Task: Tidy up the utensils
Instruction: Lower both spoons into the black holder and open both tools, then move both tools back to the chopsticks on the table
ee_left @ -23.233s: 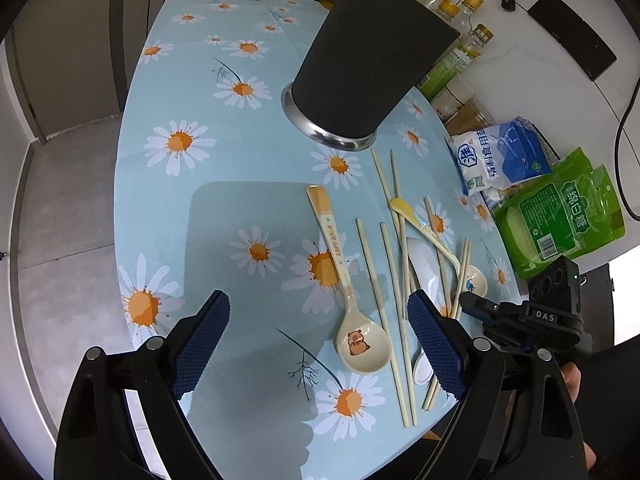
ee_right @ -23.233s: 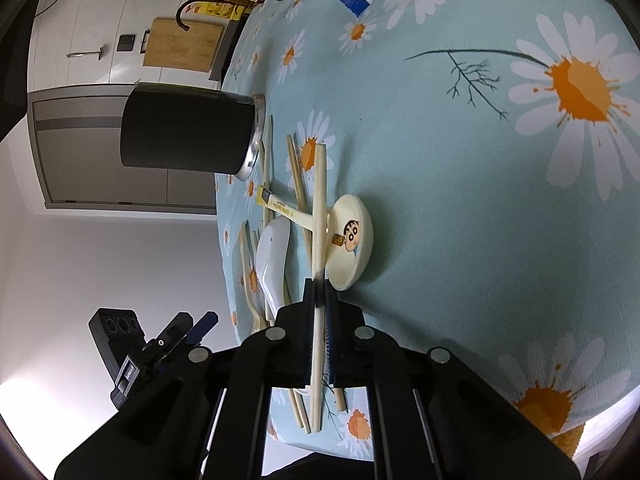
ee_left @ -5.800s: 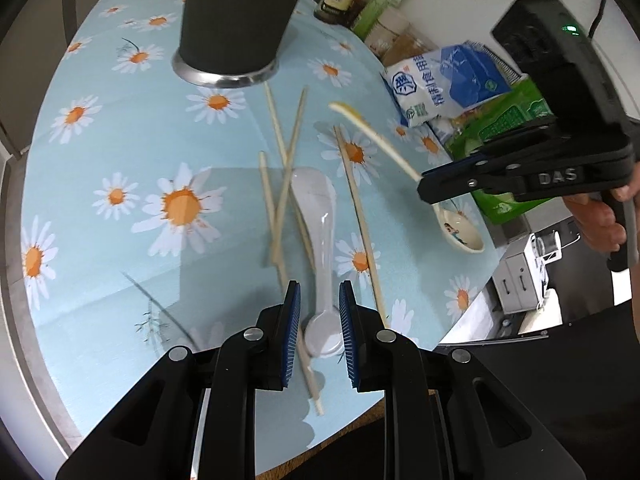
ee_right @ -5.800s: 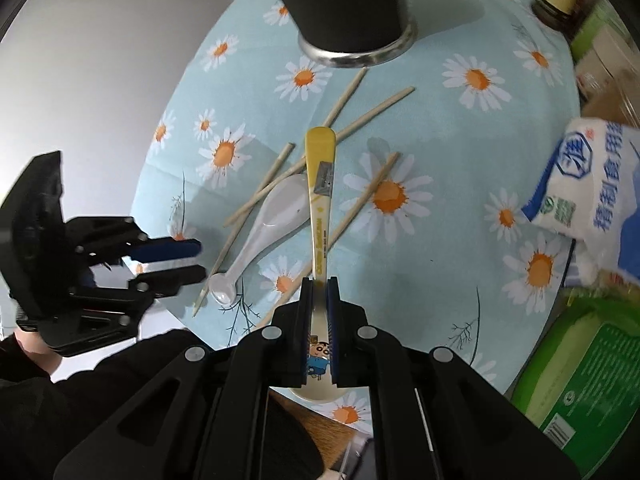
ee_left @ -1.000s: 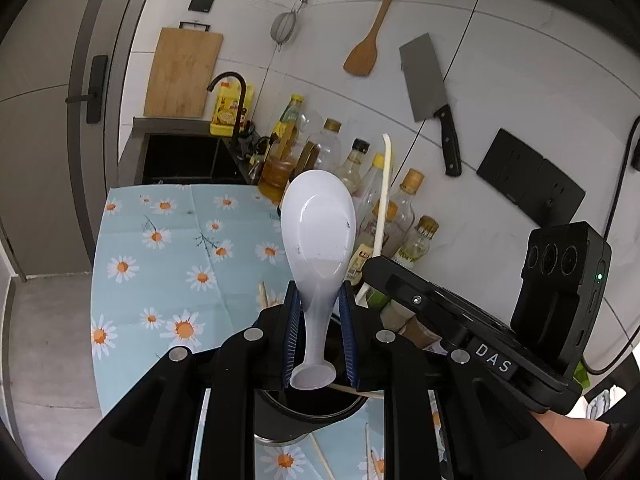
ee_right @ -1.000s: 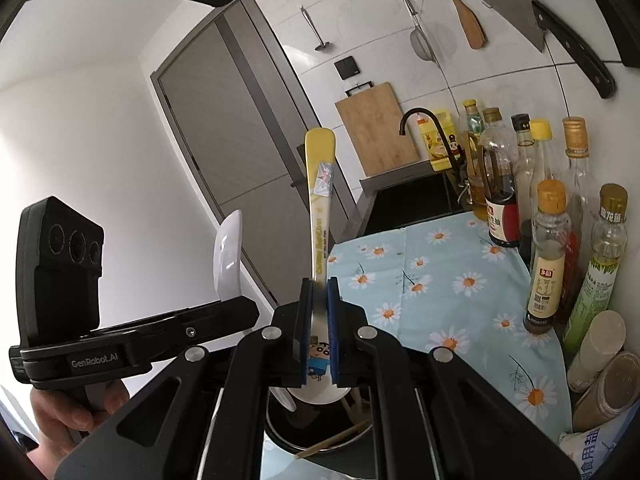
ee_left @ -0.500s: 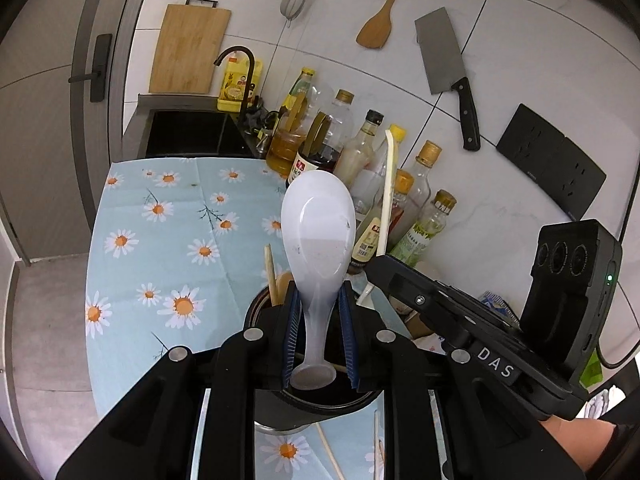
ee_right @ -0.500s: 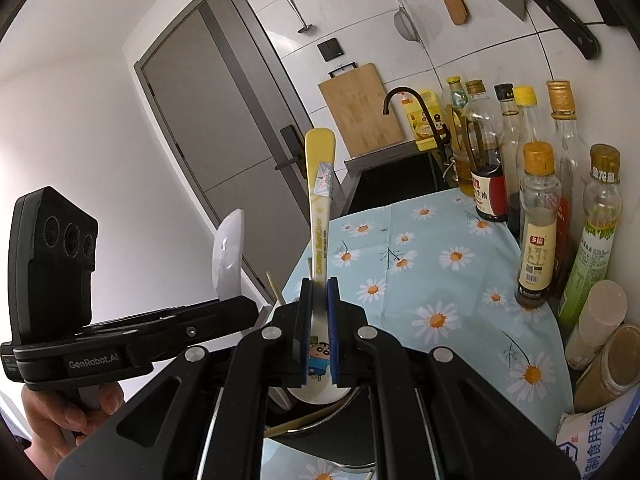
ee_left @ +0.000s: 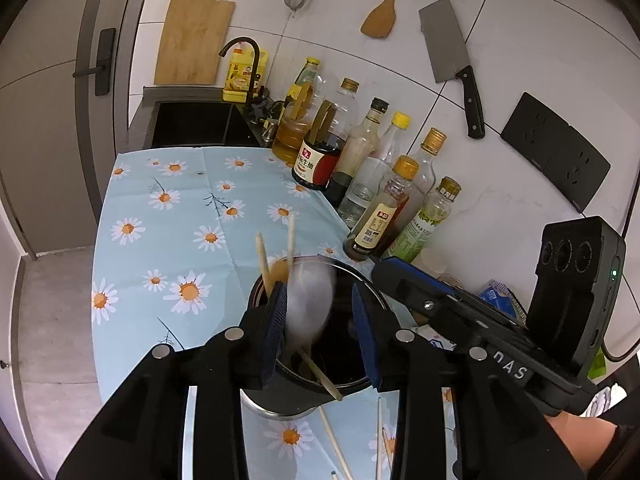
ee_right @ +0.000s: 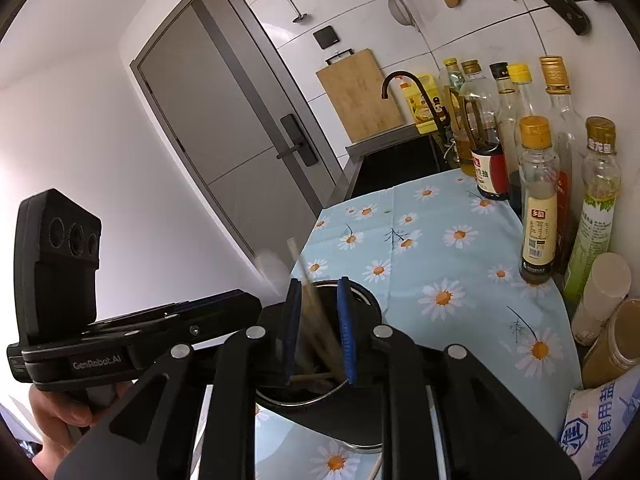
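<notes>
1. Set on the daisy tablecloth (ee_left: 168, 240), near its front edge and just beside the row of bottles (ee_left: 400, 200): the black utensil pot (ee_left: 316, 372), rim open to the top.
2. Wide bare cloth to the left of and behind the pot, running back to the sink (ee_left: 192, 124); right side crowded by bottles, jars and a salt bag (ee_right: 600, 428) against the tiled wall.
3. Loose chopsticks (ee_left: 332, 440) lying on the cloth in front of the pot; two more (ee_left: 276, 252) standing up out of it.
4. Readable writing: "DAS" on the right gripper's body seen from the left camera, "GenRobot.AI" on the left one seen from the right camera; red-labelled soy bottle (ee_left: 316, 160) with Chinese characters too small to read surely.
5. Left gripper (ee_left: 320, 332) — jaws opening, parted over the pot mouth; white spoon (ee_left: 310, 300) blurred between the pads, bowl up, close against the left pad (ee_left: 276, 320), well clear of the right one.
6. Right gripper (ee_right: 318, 332) — jaws opening, a modest gap over the same pot; chopsticks seen standing in the pot through the gap, nothing pressed by the blue pads (ee_right: 346, 332).
7. Hand (ee_right: 60, 412) on the left gripper's handle at the lower left of the right view.
</notes>
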